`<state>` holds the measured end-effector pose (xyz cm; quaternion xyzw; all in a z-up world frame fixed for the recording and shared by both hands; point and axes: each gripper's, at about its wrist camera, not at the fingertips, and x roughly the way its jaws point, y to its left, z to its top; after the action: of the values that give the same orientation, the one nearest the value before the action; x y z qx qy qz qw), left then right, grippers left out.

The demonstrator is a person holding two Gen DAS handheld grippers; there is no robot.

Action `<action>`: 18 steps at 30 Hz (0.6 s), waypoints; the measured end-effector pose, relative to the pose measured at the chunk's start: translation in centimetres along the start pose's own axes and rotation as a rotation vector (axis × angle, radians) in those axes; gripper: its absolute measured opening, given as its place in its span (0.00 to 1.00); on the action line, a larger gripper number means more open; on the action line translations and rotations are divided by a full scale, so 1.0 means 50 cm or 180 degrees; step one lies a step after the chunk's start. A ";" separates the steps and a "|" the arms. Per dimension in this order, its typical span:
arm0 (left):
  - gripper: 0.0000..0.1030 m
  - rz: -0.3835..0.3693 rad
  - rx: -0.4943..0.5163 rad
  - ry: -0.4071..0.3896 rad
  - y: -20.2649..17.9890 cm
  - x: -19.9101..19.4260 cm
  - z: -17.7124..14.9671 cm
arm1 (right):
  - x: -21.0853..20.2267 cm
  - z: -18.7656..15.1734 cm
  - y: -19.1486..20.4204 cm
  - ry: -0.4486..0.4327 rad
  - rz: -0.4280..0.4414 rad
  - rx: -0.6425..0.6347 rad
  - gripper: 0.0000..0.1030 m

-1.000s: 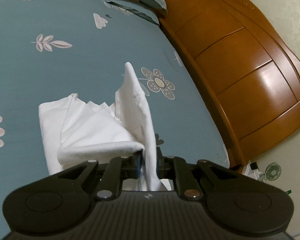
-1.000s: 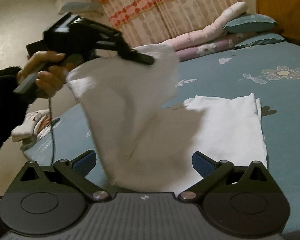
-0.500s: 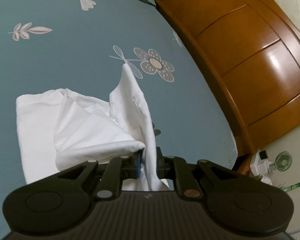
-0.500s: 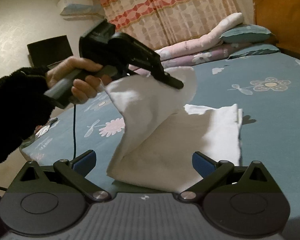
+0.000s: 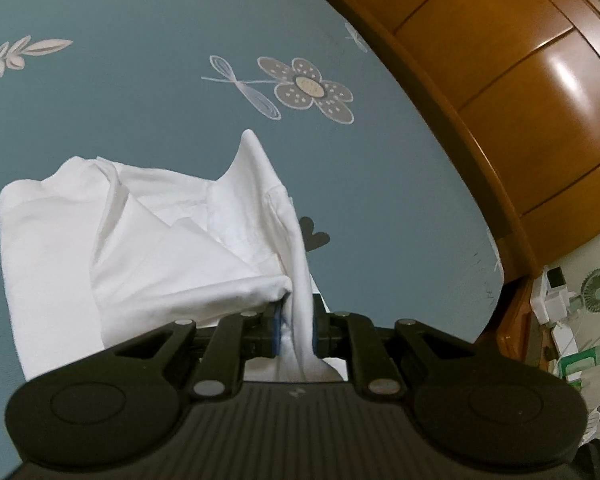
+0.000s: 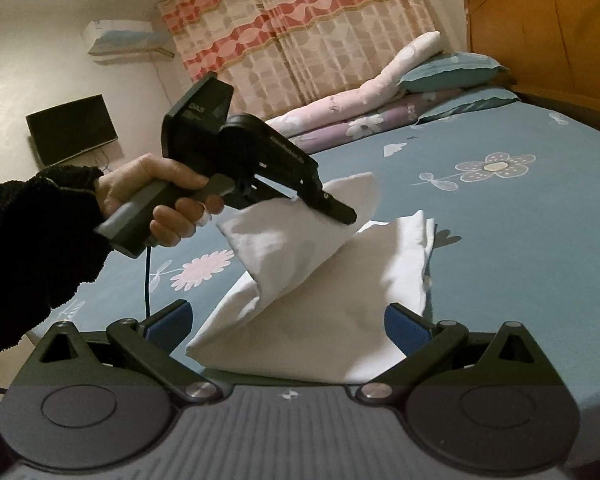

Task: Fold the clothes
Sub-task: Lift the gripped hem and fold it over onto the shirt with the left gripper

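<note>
A white garment (image 5: 160,264) lies partly folded on the blue flowered bed sheet (image 5: 140,80). My left gripper (image 5: 296,324) is shut on a bunched edge of it, and one corner stands up in a peak. In the right wrist view the same garment (image 6: 340,292) shows as a raised flap hanging from the left gripper (image 6: 340,210), which a hand in a black fuzzy sleeve holds above the flat part. My right gripper (image 6: 288,322) stands wide open at the near edge of the cloth, its blue pads (image 6: 402,322) touching nothing.
A wooden headboard (image 5: 500,100) runs along the bed's right side, with a bedside surface holding a small fan (image 5: 598,292) and bottles. Pillows and rolled bedding (image 6: 400,92) lie at the far end under patterned curtains. A wall television (image 6: 72,128) hangs at left.
The left gripper has carried the held edge forward and down over the flat part, so the hanging flap is lower and shorter. The right gripper stayed open and shifted slightly.
</note>
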<state>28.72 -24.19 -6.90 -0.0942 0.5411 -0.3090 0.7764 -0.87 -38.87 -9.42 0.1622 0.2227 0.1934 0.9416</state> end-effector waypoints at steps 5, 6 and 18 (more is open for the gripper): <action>0.11 0.0035 0.0037 0.0047 -0.007 0.019 -0.001 | -0.008 0.000 -0.007 -0.0023 -0.0047 0.0042 1.00; 0.11 0.0045 0.0040 0.0053 -0.008 0.023 -0.001 | -0.009 0.000 -0.009 -0.0030 -0.0056 0.0050 1.00; 0.14 0.0205 0.0141 0.0184 -0.025 0.090 -0.013 | -0.022 0.001 -0.028 -0.0054 -0.0145 0.0106 1.00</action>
<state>28.69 -27.69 -10.07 -0.0506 0.5591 -0.2984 0.7719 -1.37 -40.57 -9.53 0.1743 0.2215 0.1669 0.9448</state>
